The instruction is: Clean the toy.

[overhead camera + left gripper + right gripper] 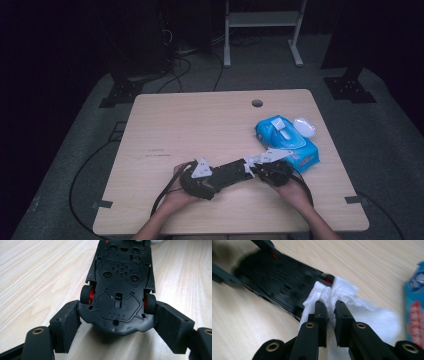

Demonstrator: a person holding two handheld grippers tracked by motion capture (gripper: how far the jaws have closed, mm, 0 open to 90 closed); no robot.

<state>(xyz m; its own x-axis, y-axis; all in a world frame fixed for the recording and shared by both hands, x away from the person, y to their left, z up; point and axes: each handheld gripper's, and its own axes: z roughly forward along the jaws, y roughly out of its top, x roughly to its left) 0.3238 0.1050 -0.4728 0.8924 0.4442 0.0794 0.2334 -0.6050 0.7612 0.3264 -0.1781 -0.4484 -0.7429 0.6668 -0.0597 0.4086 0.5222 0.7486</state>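
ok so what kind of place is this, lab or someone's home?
Probably a lab or recording room, not a home. A bare wooden table with a cable hole stands on grey floor, ringed by black stand bases and loose cables; dark surroundings. A white metal frame stands behind.

A light wooden table [165, 130] with a round hole [257, 103] near its far edge carries a blue pack of wipes [287, 142], and a small white object [304, 126] lies just beside the pack.

Toy car [279, 280] blurred, partly tissue-covered [332, 293]
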